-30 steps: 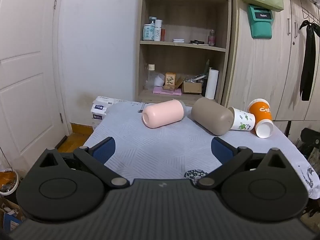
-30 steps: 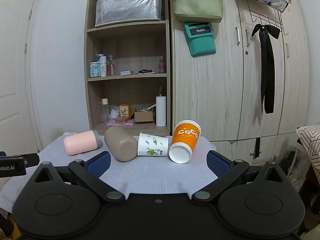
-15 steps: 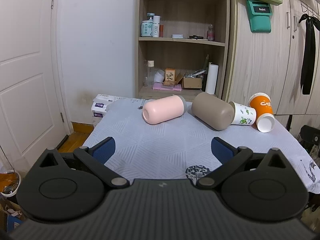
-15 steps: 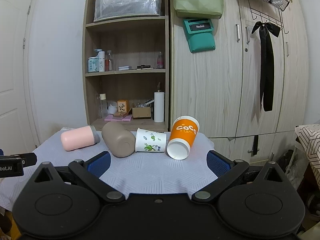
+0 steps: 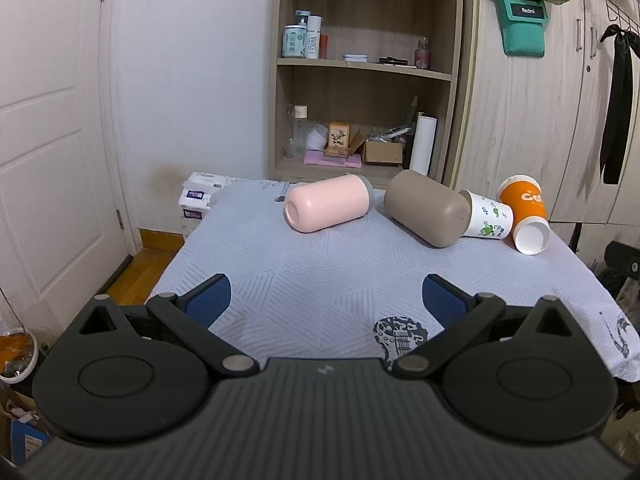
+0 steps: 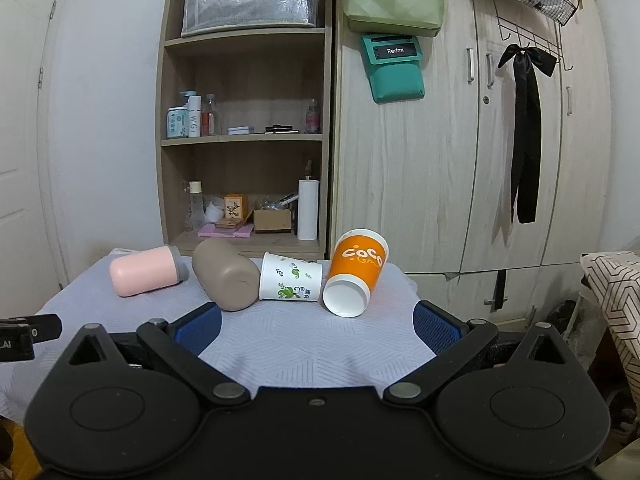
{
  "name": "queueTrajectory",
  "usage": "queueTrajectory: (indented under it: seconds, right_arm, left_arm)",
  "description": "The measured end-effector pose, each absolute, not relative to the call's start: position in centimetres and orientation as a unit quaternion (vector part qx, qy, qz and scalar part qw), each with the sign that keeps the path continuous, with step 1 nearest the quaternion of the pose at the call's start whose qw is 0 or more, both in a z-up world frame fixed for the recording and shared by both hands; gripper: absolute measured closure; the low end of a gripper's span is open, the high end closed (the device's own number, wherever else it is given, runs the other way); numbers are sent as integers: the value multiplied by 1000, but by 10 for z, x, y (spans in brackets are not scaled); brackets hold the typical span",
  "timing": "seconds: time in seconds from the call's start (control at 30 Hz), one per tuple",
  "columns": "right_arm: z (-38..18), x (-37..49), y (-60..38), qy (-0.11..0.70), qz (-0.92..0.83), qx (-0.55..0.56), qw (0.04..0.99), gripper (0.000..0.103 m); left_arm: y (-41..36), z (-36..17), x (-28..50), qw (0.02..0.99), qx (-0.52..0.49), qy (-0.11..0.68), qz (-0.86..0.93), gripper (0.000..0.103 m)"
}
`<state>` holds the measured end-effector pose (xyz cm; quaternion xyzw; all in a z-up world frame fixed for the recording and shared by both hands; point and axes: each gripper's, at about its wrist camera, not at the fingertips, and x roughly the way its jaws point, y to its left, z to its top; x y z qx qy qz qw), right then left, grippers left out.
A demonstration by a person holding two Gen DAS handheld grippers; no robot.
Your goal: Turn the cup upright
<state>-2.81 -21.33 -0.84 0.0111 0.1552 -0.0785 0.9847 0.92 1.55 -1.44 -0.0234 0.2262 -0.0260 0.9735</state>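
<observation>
On pale quilted tablecloth (image 6: 304,344): orange paper cup (image 6: 354,274) tipped, mouth forward, touching white leaf-print paper cup (image 6: 291,282). Right gripper (image 6: 316,324) spread wide, empty. Left gripper (image 5: 326,300) likewise.

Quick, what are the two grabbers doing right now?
Left gripper: open, holding nothing.
Right gripper: open, holding nothing.

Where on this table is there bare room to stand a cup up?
Free: the broad cloth between the row of cups and both open claws, left and right. Crowded: the far edge, where pink cup, brown cup, leaf-print cup and orange cup lie.
</observation>
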Motion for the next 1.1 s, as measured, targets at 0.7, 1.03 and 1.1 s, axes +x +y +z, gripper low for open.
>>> queueTrajectory:
  seconds: [0.7, 1.03, 1.1]
  right_arm:
    - [-11, -26, -208, 164, -77, 4, 983, 0]
    - [-11, -26, -208, 163, -77, 4, 984, 0]
    - [-12, -27, -208, 163, -77, 5, 984, 0]
  left_arm:
    - [22, -10, 3, 978, -35, 205, -23, 0]
    - [23, -8, 0, 977, -38, 208, -28, 0]
    - [24, -9, 1, 977, -39, 210, -27, 0]
